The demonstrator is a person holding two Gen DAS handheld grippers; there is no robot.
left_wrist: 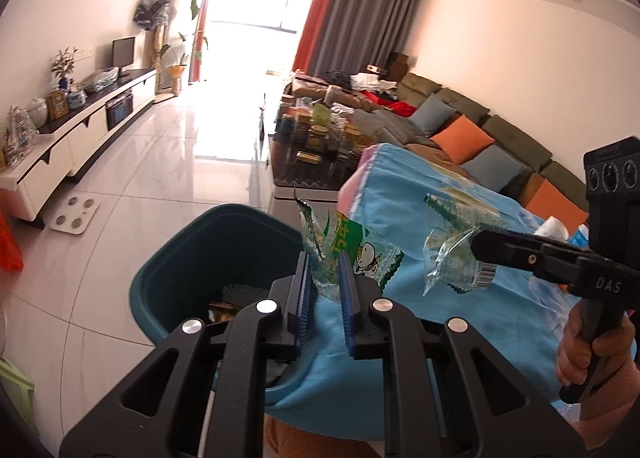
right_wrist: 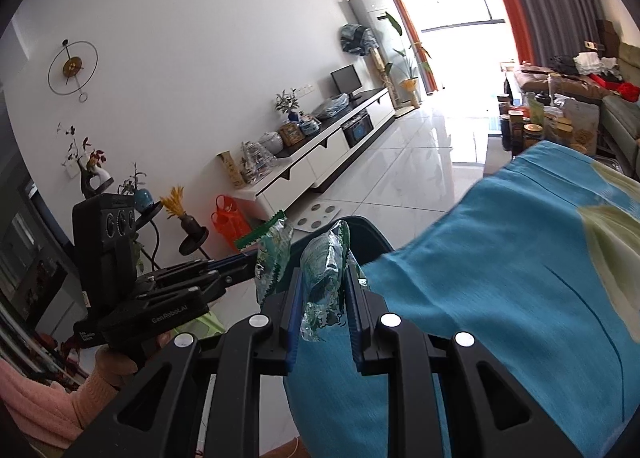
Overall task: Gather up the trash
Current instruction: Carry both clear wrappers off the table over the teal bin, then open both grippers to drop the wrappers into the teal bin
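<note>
left gripper [left_wrist: 325,258]: pressed onto a green-and-clear wrapper [left_wrist: 340,246], which sticks up from between the blue pads. seen from the right wrist view it sits at left [right_wrist: 256,264], held by a hand [right_wrist: 116,366] in a pink sleeve.
right gripper [right_wrist: 322,278]: pinching a crumpled clear wrapper [right_wrist: 324,274] with green print. in the left wrist view it enters from the right [left_wrist: 476,244], with that wrapper dangling off its tip.
bin [left_wrist: 192,258]: dark teal, open top, on the floor below and just left of the left gripper; some scraps lie at its bottom. only its far rim shows in the right wrist view.
blue cloth [right_wrist: 500,278]: covers the surface under both grippers, one edge hanging beside the bin.
wrappers: both off the cloth, in the air near the bin's rim, neither inside the bin.
floor [left_wrist: 160,161]: pale glossy tiles, white scale [left_wrist: 74,213] lying flat beyond the bin.
counter [left_wrist: 316,161]: low, dark, crowded with jars, beside the sofa [left_wrist: 480,137].
</note>
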